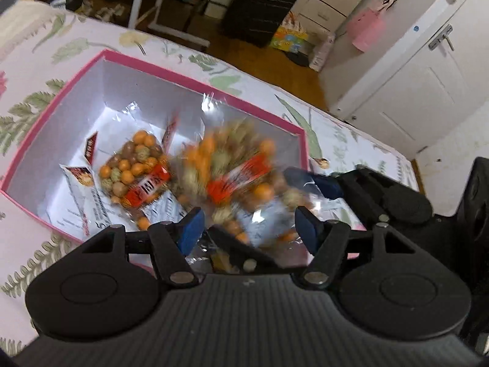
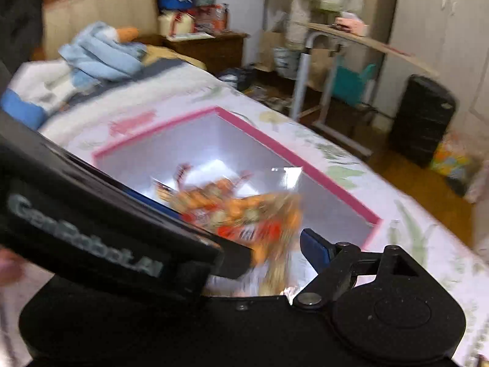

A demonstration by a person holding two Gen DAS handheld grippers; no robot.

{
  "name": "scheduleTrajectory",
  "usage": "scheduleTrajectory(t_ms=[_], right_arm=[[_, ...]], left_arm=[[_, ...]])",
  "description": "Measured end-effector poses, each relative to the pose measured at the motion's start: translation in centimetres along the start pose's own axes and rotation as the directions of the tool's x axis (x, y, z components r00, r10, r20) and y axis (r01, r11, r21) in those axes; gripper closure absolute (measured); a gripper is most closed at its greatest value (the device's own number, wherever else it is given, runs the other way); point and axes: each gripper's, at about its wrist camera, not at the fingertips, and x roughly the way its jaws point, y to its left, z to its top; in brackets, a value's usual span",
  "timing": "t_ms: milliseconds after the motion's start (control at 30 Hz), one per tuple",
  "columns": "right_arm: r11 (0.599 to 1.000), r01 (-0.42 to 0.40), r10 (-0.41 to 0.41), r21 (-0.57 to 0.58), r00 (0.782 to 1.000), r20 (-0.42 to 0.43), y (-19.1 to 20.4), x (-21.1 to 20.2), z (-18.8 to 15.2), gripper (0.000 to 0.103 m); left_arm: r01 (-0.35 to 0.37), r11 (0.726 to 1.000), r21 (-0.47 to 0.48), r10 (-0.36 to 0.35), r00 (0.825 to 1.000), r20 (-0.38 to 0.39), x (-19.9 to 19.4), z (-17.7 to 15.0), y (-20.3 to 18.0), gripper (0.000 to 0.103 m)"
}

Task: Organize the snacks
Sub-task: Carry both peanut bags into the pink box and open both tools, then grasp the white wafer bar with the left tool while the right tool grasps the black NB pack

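Note:
A pink-rimmed white box (image 1: 195, 82) lies on the flowered bedspread. One clear bag of orange and brown snack balls (image 1: 134, 168) lies inside it. A second such bag (image 1: 232, 168) is blurred with motion above the box, between the spread blue pads of my left gripper (image 1: 250, 229), which is open. My right gripper's other device shows at the right in the left wrist view (image 1: 397, 195). In the right wrist view the blurred bag (image 2: 244, 214) hangs over the box (image 2: 275, 146), one blue fingertip (image 2: 314, 244) shows, and the left device (image 2: 91, 214) hides the other finger.
The bedspread (image 1: 45, 61) runs around the box. A black suitcase (image 1: 259, 6), white table legs (image 1: 146, 0) and white cupboard doors (image 1: 412, 91) stand beyond the bed. A blue blanket (image 2: 101, 55) lies at the head of the bed.

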Motion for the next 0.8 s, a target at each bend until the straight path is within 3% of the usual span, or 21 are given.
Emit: scheduleTrajectory(t_ms=[200,467,633,800], right_arm=[[0.998,0.061,-0.062,-0.018,0.998,-0.017,-0.4,-4.0,-1.6,0.017],[0.976,0.020,-0.016,0.218,1.000,-0.023,-6.2,-13.5,-4.0,0.017],[0.944,0.041,-0.027,0.328,0.999,-0.047,-9.9,-17.5,-6.1,0.017],[0.935,0.119,-0.100,0.334,0.992,-0.071,-12.3,-19.8,-8.5,0.017]], left_arm=[[-0.001,0.998,0.056,0.001,1.000,0.015,-1.7,-0.8,-0.8,0.040],[0.015,0.980,0.198,-0.017,1.000,0.008,-6.0,-1.5,-5.7,0.042],[0.060,0.967,0.247,-0.056,0.998,-0.021,-7.2,-2.4,-9.6,0.042],[0.135,0.950,0.282,-0.114,0.989,-0.090,-6.6,-3.4,-13.8,0.042]])
